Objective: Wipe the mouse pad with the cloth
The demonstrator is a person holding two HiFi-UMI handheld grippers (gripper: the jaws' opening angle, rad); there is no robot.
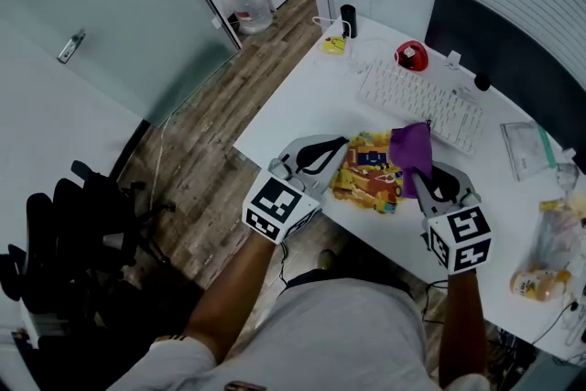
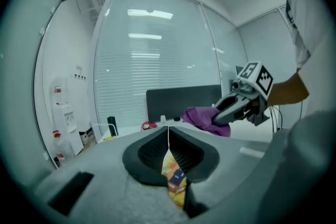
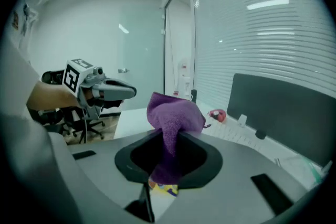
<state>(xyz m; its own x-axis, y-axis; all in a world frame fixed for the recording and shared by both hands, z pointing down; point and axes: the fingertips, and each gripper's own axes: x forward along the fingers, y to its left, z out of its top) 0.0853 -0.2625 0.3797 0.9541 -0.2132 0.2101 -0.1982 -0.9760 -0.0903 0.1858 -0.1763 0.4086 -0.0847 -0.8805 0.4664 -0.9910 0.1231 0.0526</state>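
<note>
The mouse pad [image 1: 369, 171], printed in yellow, orange and blue, lies near the front edge of the white desk [image 1: 302, 96]. My left gripper [image 1: 337, 146] is shut on the pad's left edge, and a strip of the pad [image 2: 174, 178] shows between its jaws. My right gripper [image 1: 428, 181] is shut on a purple cloth [image 1: 412, 146], which bunches up over the pad's right side. In the right gripper view the cloth [image 3: 174, 115] rises out of the jaws, with a bit of pad [image 3: 163, 188] below it. The left gripper [image 3: 107, 91] shows at the left there.
A white keyboard [image 1: 421, 101], a red mouse [image 1: 411, 56] and a dark monitor [image 1: 504, 50] stand behind the pad. Plastic bags [image 1: 526, 146] and a packet [image 1: 536, 284] lie at the right. A black office chair [image 1: 73, 233] stands on the wooden floor at the left.
</note>
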